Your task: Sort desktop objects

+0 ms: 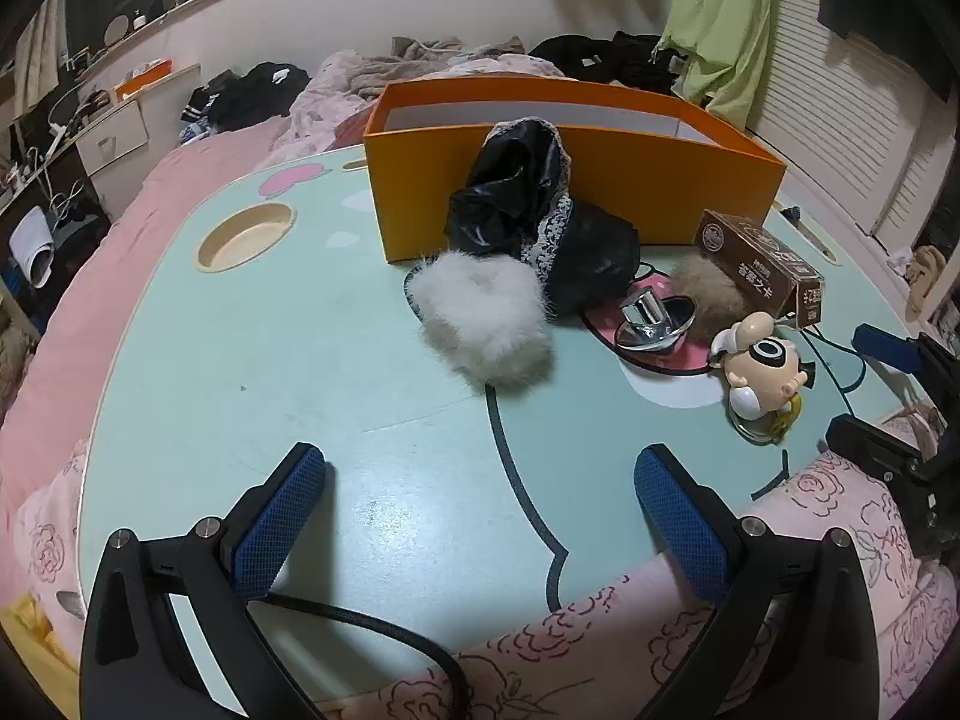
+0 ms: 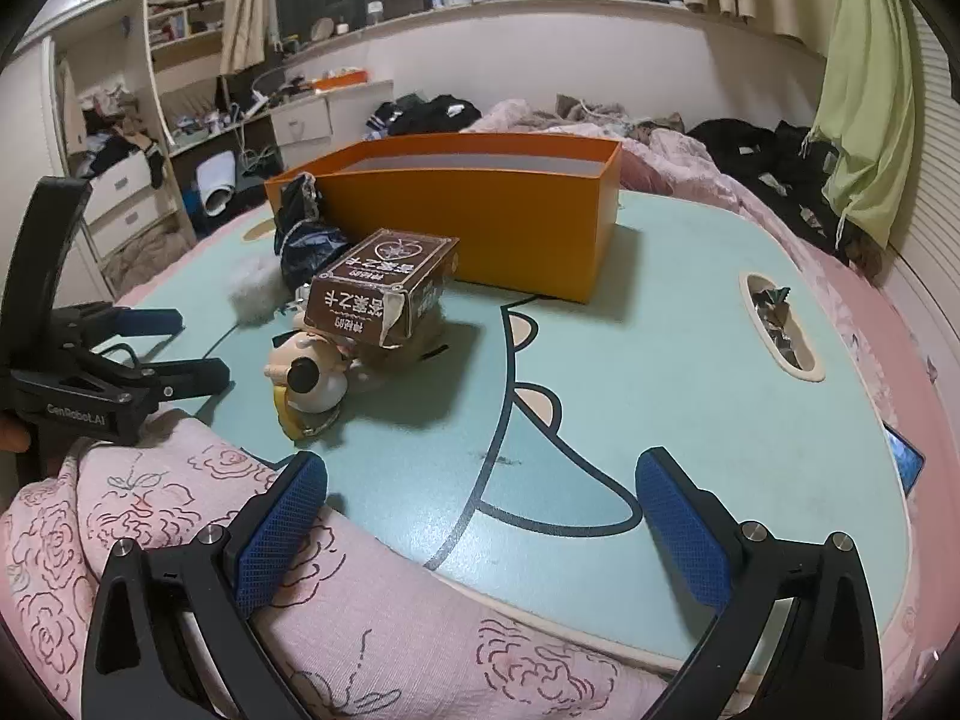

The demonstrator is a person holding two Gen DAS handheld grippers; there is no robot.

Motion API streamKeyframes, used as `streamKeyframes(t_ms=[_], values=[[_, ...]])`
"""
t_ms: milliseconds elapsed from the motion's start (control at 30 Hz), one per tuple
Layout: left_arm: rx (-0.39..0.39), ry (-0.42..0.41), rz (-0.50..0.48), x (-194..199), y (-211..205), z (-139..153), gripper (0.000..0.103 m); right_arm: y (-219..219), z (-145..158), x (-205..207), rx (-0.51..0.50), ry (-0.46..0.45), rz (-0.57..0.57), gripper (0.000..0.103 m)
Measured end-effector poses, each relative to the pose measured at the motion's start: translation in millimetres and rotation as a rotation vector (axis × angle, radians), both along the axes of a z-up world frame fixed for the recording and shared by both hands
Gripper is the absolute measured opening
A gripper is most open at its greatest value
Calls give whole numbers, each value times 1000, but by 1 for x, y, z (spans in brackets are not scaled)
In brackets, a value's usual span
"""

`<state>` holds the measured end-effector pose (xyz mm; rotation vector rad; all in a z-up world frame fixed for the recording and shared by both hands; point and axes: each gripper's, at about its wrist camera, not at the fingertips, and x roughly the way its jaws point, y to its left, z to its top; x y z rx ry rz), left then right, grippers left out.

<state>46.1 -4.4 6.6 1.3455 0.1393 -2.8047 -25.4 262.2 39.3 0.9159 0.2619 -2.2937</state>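
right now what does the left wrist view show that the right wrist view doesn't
Only the left wrist view shows the round cup recess in the lap table, the shiny metal stand and the brown fur pom-pom.

Only the right wrist view shows the oval slot holding crumpled wrappers, and a phone at the table's edge.

Both show the orange box, brown carton, cartoon figurine, white fluffy slipper and black bag. The left gripper and right gripper are both open and empty.
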Motion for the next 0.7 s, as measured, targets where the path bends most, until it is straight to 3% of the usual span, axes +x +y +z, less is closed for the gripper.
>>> streamKeyframes(t_ms=[700], values=[[-1, 5, 37, 1, -4, 0, 103, 0, 0, -2, -17, 18, 7, 103]])
